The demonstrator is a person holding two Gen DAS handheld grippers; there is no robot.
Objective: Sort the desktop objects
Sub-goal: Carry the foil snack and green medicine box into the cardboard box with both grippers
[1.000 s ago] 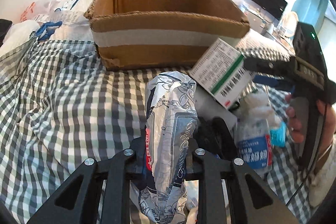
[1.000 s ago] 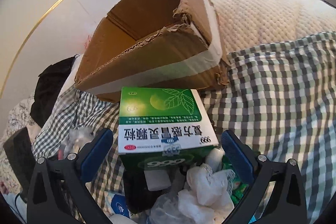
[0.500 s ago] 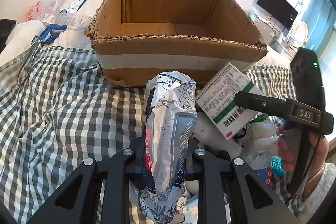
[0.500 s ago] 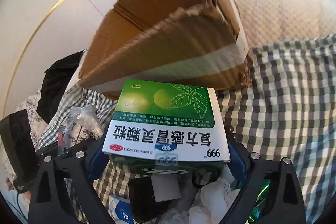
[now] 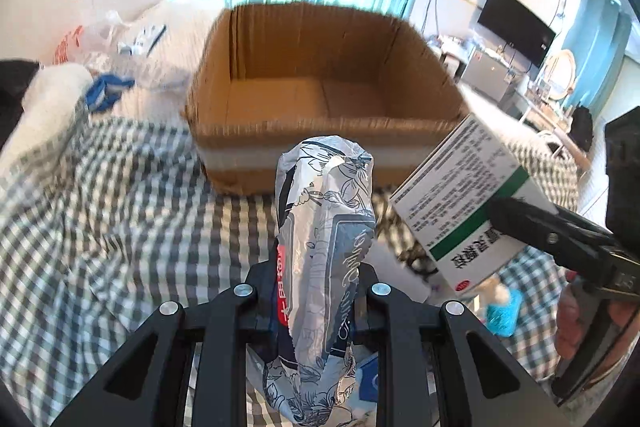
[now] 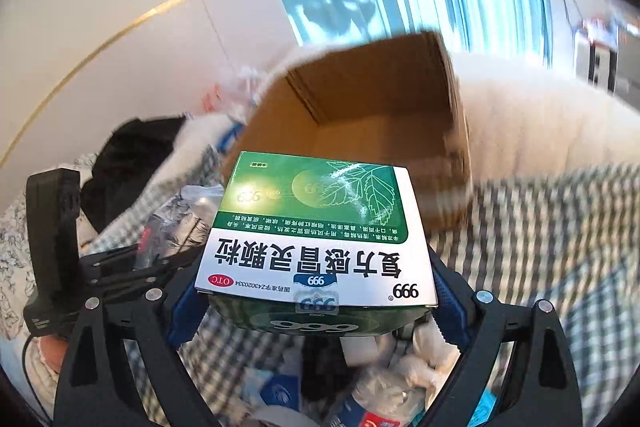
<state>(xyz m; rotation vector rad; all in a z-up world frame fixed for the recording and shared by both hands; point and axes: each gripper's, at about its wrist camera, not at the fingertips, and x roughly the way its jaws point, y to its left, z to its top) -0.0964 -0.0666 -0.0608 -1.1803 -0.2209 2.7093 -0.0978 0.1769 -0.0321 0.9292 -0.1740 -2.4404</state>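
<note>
The left gripper (image 5: 320, 291) pinches a crumpled, floral-printed plastic packet (image 5: 326, 227) between its narrowly set jaws; the packet stands upright, its long axis running up and away along the fingers. The right gripper (image 6: 316, 303) holds a green and white medicine box (image 6: 316, 239) across its width, blue pads pressed to the box's two sides, the jaws spread wide to take it. Both items are lifted clear of the checked cloth (image 5: 120, 219) that covers the surface. Straight ahead of both grippers, and lower than them, sits an open cardboard box (image 5: 320, 95), its near wall banded with pale tape and its floor bare. By my reading it is the drop target, and the packet looks slightly closer to its near edge than the medicine box, which hangs off the box's near right corner in the left wrist view. That view shows the whole open top and the right gripper beside it, held by a hand (image 5: 568, 323). The right wrist view instead shows the box from an angle, the left gripper at its left edge, and below the jaws a heap of unsorted clutter (image 6: 380, 379), including a small bottle and white wads.
</note>
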